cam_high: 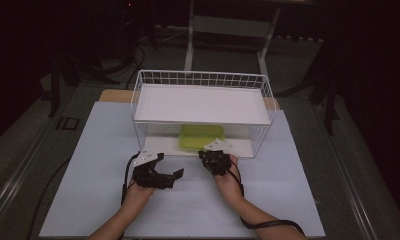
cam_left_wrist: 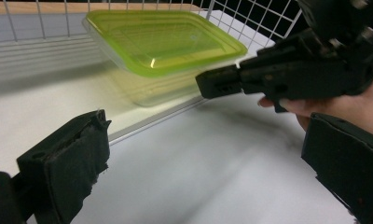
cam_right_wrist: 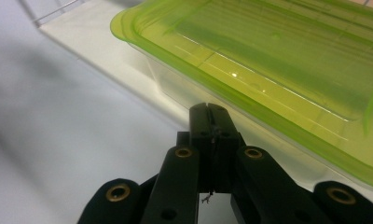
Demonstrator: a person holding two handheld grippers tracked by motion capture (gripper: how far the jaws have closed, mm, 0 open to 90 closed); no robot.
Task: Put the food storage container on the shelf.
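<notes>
1. Black jaws of the right gripper [cam_right_wrist: 211, 122] are seen clenched on nothing, just near of the green-lidded container [cam_high: 202, 136].
2. The left gripper [cam_high: 172, 176] is held released, farther left.
3. The container's long axis runs left-right under the wire rack [cam_high: 203, 79].

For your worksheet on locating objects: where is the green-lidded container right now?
In the high view the green-lidded container sits on the wire rack's lower level, under its white shelf, just beyond the right gripper.

Black grippers [cam_high: 175, 175], brass rivets, grey three-cornered top plates, trailing black cables.
</notes>
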